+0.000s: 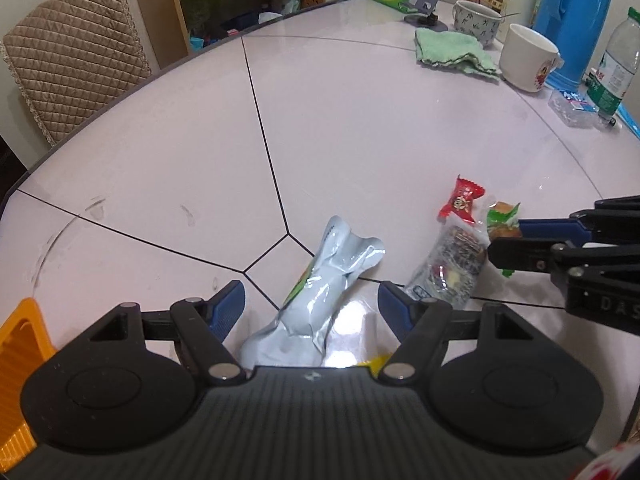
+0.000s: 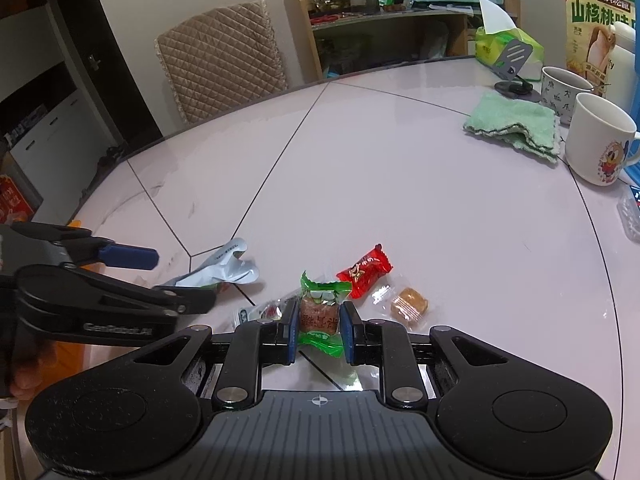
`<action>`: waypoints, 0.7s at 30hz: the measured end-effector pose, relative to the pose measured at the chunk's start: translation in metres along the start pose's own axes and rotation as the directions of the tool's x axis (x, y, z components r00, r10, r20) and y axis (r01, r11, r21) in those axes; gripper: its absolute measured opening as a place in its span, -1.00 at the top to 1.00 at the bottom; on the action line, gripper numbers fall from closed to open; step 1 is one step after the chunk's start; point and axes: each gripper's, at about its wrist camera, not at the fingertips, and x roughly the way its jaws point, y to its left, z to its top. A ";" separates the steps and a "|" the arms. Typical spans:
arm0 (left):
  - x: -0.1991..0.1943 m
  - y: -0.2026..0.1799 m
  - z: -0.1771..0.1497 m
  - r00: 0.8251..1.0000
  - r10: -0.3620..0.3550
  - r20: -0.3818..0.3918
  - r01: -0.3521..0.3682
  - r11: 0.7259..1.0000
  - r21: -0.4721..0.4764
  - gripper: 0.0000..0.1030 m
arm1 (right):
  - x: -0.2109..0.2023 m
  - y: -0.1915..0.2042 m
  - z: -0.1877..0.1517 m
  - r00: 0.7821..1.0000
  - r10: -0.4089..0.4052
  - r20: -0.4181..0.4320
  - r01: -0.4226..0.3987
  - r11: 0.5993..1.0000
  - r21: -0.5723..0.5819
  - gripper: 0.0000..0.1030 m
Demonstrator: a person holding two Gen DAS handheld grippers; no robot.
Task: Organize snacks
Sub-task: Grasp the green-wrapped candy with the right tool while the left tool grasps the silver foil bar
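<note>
My right gripper (image 2: 319, 322) is shut on a green-wrapped brown candy (image 2: 319, 312), low over the table; it also shows at the right of the left wrist view (image 1: 505, 242). A red candy (image 2: 365, 270) and a clear-wrapped amber candy (image 2: 409, 302) lie just beyond it. A clear packet of dark snack (image 1: 452, 266) lies left of the green candy (image 1: 503, 220). My left gripper (image 1: 310, 300) is open, its jaws on either side of a crumpled silver-white pouch (image 1: 320, 300) that lies between them without being touched. The red candy (image 1: 461, 199) lies further right.
An orange container (image 1: 18, 364) sits at the lower left. At the far right of the table (image 2: 360, 168) are a green cloth (image 2: 514, 124), two mugs (image 2: 598, 144), a tissue pack (image 2: 506, 50), a blue jug (image 1: 580, 20) and a water bottle (image 1: 614, 68). A padded chair (image 2: 222, 58) stands behind the table.
</note>
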 end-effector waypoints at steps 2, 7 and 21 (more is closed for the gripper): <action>0.005 0.001 0.001 1.000 -0.001 -0.004 0.001 1.000 -0.001 -0.38 | 0.002 0.000 0.002 1.000 0.000 -0.002 0.000 1.000 0.000 0.57; 0.015 0.005 0.002 0.999 -0.017 -0.027 0.016 1.000 -0.021 -0.19 | 0.005 -0.001 0.004 1.000 0.000 -0.007 0.000 1.000 0.000 0.57; 0.013 0.007 -0.006 0.997 -0.048 -0.064 0.039 0.990 -0.135 0.39 | 0.008 -0.006 0.003 1.000 -0.004 -0.012 0.004 1.000 0.013 0.57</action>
